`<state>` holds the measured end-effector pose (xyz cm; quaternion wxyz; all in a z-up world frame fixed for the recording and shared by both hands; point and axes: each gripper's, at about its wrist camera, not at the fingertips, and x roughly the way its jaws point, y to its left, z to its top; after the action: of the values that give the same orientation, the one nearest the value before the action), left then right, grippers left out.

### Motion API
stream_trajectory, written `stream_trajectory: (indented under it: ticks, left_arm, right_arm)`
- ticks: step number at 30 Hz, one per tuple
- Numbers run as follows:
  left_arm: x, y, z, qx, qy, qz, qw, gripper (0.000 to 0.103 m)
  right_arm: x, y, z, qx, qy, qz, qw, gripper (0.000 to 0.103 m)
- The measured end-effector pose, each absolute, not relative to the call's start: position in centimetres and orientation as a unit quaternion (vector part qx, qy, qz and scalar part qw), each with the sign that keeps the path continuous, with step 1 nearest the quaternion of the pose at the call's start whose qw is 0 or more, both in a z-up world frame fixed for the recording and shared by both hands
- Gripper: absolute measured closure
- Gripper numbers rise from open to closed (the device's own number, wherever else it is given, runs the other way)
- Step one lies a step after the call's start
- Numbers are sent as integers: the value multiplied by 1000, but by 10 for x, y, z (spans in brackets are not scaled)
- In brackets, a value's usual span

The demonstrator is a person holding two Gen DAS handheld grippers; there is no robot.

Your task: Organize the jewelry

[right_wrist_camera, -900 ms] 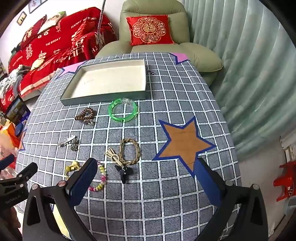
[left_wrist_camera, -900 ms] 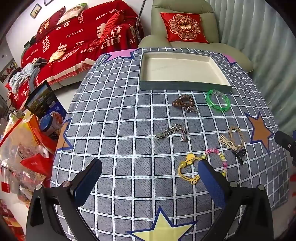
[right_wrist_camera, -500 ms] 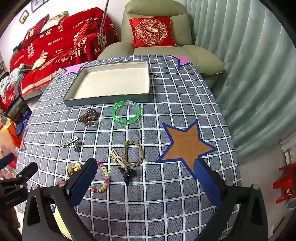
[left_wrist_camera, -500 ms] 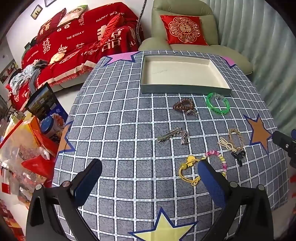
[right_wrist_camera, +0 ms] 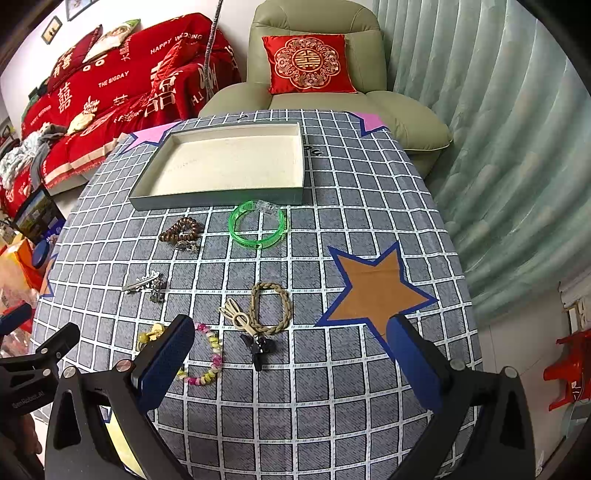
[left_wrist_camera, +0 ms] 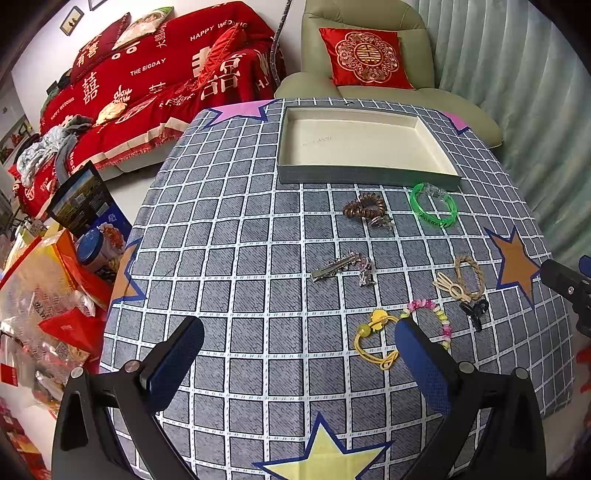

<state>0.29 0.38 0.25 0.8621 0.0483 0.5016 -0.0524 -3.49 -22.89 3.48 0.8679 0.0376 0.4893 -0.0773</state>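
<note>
Both views shifted slightly back; jewelry unmoved. Left gripper [left_wrist_camera: 299, 354] and right gripper [right_wrist_camera: 291, 350] gape wide, empty, poised above table for first pick. Green bangle [right_wrist_camera: 257, 226] and other pieces lie loose near side of empty tray [right_wrist_camera: 218, 194].

The red throw [left_wrist_camera: 155, 77] over the sofa at about ten o'clock from the table carries white print: "HAPPY WEDDING" along its upper edge, "THE BIGDAY" lower down, and large Chinese double-happiness characters. The red cushion [right_wrist_camera: 308, 64] on the green armchair [right_wrist_camera: 317, 22] at twelve o'clock bears the same character in gold at the centre of its floral medallion. Dark lettering runs along the near rim of the green bangle [right_wrist_camera: 257, 226], too small to read, as is the pale print on the gripper body at eight o'clock in the right wrist view.
</note>
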Motion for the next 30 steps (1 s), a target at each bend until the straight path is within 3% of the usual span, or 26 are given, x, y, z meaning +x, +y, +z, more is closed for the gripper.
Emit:
stream_trajectory:
  ticks: [30]
  left_arm:
    - [3,2,-2,49,506,-54,860,0]
  right_arm:
    - [-35,-227,30,39,494,-76,865,0]
